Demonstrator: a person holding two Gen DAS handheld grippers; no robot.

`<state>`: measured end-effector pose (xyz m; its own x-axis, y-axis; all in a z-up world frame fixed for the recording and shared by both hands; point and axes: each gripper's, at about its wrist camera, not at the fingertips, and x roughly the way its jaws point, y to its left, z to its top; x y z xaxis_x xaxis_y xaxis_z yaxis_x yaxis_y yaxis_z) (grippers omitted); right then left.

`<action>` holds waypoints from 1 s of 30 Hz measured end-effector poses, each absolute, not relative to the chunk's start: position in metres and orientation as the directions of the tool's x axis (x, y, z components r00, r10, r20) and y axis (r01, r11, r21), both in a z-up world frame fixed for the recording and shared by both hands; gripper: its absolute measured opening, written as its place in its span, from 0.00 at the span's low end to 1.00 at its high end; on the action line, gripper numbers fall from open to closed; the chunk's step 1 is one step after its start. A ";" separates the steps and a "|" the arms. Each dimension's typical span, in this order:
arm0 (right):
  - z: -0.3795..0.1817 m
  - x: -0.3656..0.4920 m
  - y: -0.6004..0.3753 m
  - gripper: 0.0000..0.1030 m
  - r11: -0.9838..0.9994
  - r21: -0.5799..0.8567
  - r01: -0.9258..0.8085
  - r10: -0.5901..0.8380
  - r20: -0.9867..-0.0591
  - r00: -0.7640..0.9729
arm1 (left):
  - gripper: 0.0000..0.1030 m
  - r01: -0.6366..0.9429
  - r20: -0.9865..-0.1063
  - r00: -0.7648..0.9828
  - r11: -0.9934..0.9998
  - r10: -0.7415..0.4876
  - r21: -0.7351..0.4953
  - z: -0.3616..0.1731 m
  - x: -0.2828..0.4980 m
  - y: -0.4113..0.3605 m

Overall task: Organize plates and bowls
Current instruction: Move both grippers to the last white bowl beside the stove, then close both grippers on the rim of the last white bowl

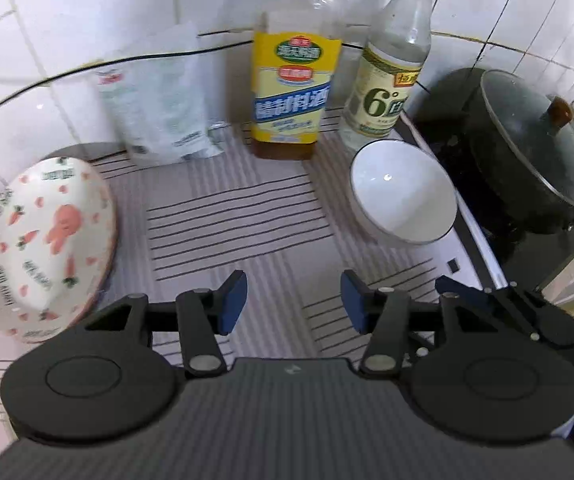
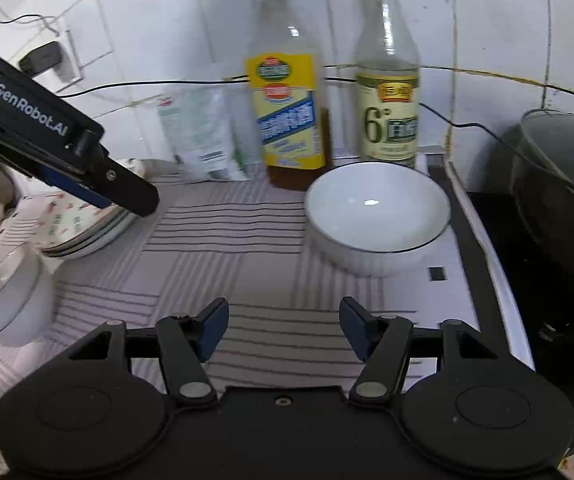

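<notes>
- The left gripper (image 1: 293, 300) has its two blue fingers (image 1: 231, 302) apart, and nothing sits between them. Only the striped mat (image 1: 239, 216) shows in the gap.
- The right gripper (image 2: 283, 330) has its blue fingers (image 2: 212, 330) apart too. Its gap is empty as well, with just the mat under it.
- In the right wrist view, a small white bowl (image 2: 9, 300) sits low at about 9 o'clock, near the edge of the mat.
- A bit further, at about 10 o'clock in that view, there is a stack of plates (image 2: 83, 232). The top one has little pink pictures on it. The tip of the left gripper hangs just over this stack; I cannot tell if it touches.
- In the left wrist view, the carrot plate (image 1: 43, 240) is at 9 o'clock and looks tilted in this bent picture.
- The white bowl (image 2: 377, 220) with a thin dark rim stands upright on the mat, at about 1 o'clock from both grippers. It is empty and nothing touches it.
- Just behind the bowl stand two bottles. The yellow label bottle (image 2: 289, 112) has brown liquid at the bottom. The yellow cap bottle (image 2: 387, 80) is clear and has a big 6 on it.
- A white packet (image 2: 199, 136) leans on the tiled wall (image 2: 147, 20) at 11 o'clock.
- A black pot (image 1: 527, 160) with a glass lid sits on the stove at 2 o'clock, off the mat.
</notes>
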<state>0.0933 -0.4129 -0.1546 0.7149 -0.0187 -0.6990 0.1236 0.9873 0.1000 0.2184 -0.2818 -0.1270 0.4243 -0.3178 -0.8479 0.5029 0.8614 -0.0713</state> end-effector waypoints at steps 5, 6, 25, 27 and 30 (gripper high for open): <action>-0.160 0.102 -0.424 0.71 0.979 0.084 0.184 -0.073 -0.700 0.710 | 0.53 0.500 -0.832 0.434 0.861 -0.344 -0.095 -0.138 0.233 -0.304; -0.163 0.105 -0.427 0.71 0.977 0.089 0.194 -0.076 -0.703 0.707 | 0.56 0.502 -0.829 0.440 0.860 -0.344 -0.091 -0.140 0.236 -0.308; -0.198 0.137 -0.446 0.88 0.962 0.042 0.270 -0.167 -0.691 0.703 | 0.58 0.546 -0.837 0.386 0.827 -0.388 -0.132 -0.194 0.287 -0.380; -0.201 0.142 -0.448 0.89 0.960 0.033 0.277 -0.180 -0.685 0.706 | 0.54 0.554 -0.842 0.369 0.820 -0.394 -0.141 -0.198 0.292 -0.384; -0.203 0.150 -0.450 0.90 0.959 0.003 0.284 -0.205 -0.681 0.703 | 0.39 0.554 -0.845 0.347 0.816 -0.407 -0.165 -0.204 0.298 -0.387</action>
<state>0.1501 -0.4501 -0.2027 0.7025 -0.2054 -0.6814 0.2837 0.9589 0.0034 0.2985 -0.3870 -0.2042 0.3472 -0.4067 -0.8450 0.5544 0.8157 -0.1649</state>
